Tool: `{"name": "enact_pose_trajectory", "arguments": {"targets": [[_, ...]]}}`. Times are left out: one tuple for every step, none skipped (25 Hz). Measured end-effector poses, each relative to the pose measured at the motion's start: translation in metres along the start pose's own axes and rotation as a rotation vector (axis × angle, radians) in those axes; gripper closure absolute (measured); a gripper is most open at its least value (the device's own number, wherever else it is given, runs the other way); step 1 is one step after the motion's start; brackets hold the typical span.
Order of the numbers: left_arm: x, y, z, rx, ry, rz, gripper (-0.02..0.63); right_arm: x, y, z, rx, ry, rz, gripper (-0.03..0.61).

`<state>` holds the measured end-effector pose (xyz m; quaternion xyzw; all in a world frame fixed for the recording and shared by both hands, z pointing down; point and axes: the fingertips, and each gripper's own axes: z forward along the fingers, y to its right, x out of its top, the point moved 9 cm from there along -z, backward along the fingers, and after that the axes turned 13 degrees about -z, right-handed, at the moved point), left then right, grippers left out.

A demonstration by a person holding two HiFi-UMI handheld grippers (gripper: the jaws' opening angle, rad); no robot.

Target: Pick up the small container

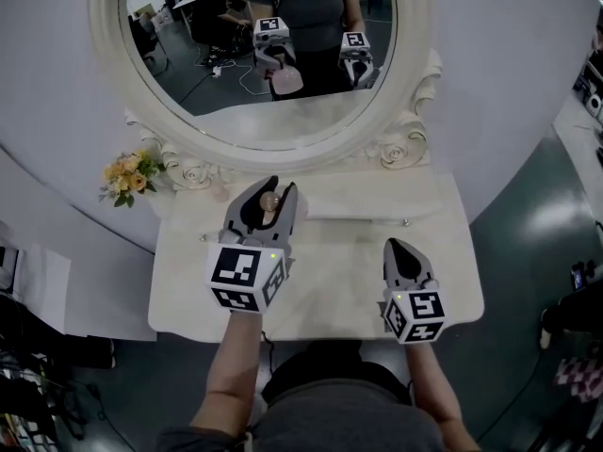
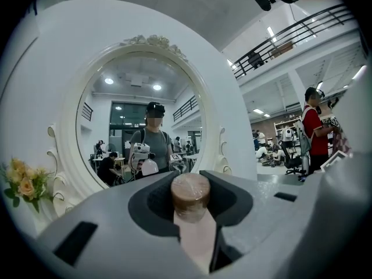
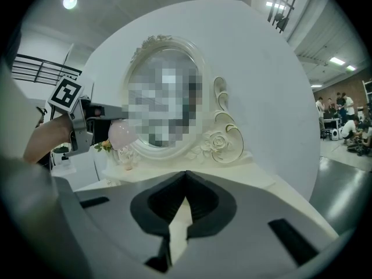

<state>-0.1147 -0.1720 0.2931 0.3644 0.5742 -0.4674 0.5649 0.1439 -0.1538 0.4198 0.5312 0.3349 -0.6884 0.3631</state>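
The small container [image 1: 270, 201] is a pale pink bottle with a round brown cap [image 2: 190, 192]. My left gripper [image 1: 271, 188] is shut on it and holds it above the back of the white vanity table [image 1: 330, 281]. The right gripper view shows its round pink body [image 3: 121, 135] hanging from the left gripper [image 3: 87, 127] in front of the mirror. My right gripper [image 1: 399, 249] hovers over the table's right front part. Its jaws are shut with nothing between them [image 3: 186, 176].
A large oval mirror [image 1: 254, 55] in a carved white frame stands behind the table and reflects both grippers. A small bunch of yellow flowers [image 1: 130, 174] sits at the table's back left corner. A low raised ledge [image 1: 372, 205] runs along the back.
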Motion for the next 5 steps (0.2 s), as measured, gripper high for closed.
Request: {"name": "enact_pose_trajectory", "arguments": {"targets": [[0.0001, 0.0003, -0.0008, 0.000, -0.001, 0.000, 0.503, 0.0004, 0.0000, -0.0012, -0.001, 0.000, -0.001, 0.575], [0.0002, 0.0006, -0.0016, 0.000, -0.001, 0.000, 0.503, 0.0007, -0.0001, -0.0023, -0.001, -0.001, -0.001, 0.575], [0.0003, 0.0009, -0.0024, 0.000, -0.002, -0.001, 0.503, 0.0010, -0.0002, -0.0033, -0.001, -0.001, -0.001, 0.575], [0.0006, 0.0012, -0.0033, 0.000, -0.002, -0.001, 0.503, 0.0012, -0.0003, -0.0042, -0.001, -0.001, -0.001, 0.575], [0.0008, 0.0015, -0.0041, 0.000, -0.001, -0.002, 0.502, 0.0015, -0.0004, -0.0051, -0.002, -0.001, -0.001, 0.575]]}}
